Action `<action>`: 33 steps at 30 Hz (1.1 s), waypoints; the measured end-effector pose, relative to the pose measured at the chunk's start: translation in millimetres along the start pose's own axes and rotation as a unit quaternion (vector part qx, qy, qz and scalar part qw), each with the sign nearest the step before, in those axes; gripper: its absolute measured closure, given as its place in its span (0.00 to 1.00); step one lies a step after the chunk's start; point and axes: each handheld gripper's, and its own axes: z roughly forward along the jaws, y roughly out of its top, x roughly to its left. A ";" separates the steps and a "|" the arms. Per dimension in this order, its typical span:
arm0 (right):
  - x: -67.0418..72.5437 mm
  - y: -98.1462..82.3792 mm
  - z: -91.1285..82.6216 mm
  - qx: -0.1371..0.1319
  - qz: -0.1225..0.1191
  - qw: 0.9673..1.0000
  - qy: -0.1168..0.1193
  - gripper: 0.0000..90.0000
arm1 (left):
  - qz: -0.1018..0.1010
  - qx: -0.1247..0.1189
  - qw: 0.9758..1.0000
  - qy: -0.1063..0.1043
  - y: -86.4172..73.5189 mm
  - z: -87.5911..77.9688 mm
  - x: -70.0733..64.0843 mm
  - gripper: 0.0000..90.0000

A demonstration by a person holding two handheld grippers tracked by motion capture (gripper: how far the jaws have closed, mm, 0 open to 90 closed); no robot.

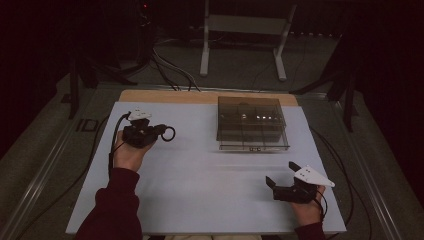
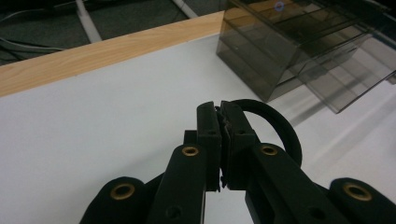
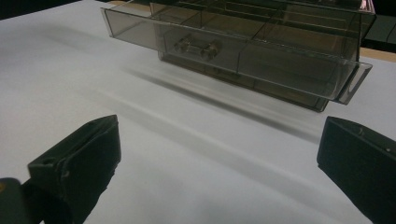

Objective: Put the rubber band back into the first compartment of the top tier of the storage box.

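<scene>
Low in the frame, the right gripper [image 1: 280, 175] is held wide open and empty. At middle left, a black ring [image 1: 168, 133] is pinched in the left gripper [image 1: 159, 131]; it is judged light and stiff, best taken across its band. Ample bare table [image 1: 200, 190] is left before the smoky drawer box [image 1: 251, 122], upper centre.

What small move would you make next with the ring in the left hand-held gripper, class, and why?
Probably carry the left hand-held gripper across toward the smoky plastic drawer box. Its jaws are shut on a black ring, the box's drawer is already slid out, and the right hand-held gripper sits open and apart from the box, so nothing visible blocks the way.
</scene>
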 end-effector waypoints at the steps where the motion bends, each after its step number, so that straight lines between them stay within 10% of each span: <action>1: -0.1 0.0 0.0 0.000 0.000 1.000 0.000 0.00 | 0.000 0.001 1.000 -0.002 0.9 0.9 -1.0 0.99; 33: 0.1 -0.1 0.6 0.000 -0.001 1.000 0.002 0.00 | 0.023 0.004 0.999 -0.038 24.4 23.7 -25.6 0.99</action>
